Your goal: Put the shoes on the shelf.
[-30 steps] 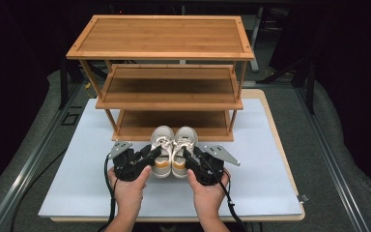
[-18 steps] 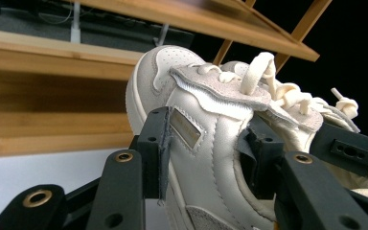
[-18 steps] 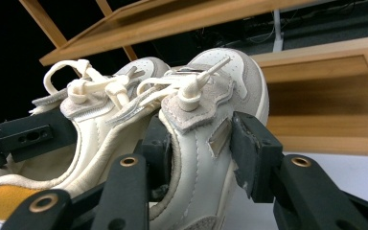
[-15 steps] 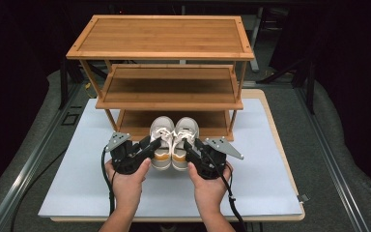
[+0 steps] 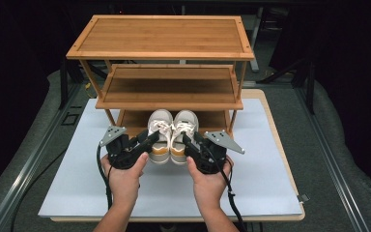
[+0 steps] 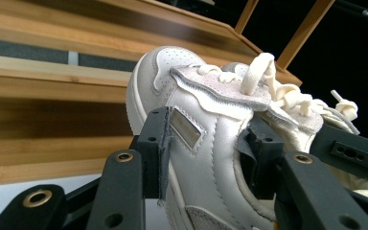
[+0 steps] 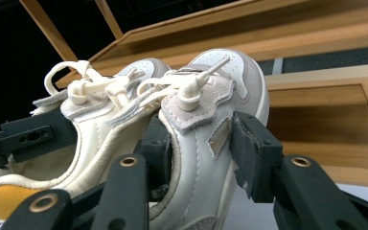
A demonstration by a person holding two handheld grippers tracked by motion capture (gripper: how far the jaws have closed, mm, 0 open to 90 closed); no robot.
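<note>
Pair of cream sneakers, laced, side by side, toes toward shelf

The two shoes were cream white with grey patches, cream laces and yellow-orange inside at the heels. The wooden shelf was warm light brown with thin stripes in the wood. The table had a pale blue-white top and a tan wood edge. Both claws, left and right, were black, with grey plates on top.

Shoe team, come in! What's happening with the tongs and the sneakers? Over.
Left tongs clamped on left sneaker. Right tongs clamped on right sneaker. Wooden rack just ahead, nothing blocking.
</note>
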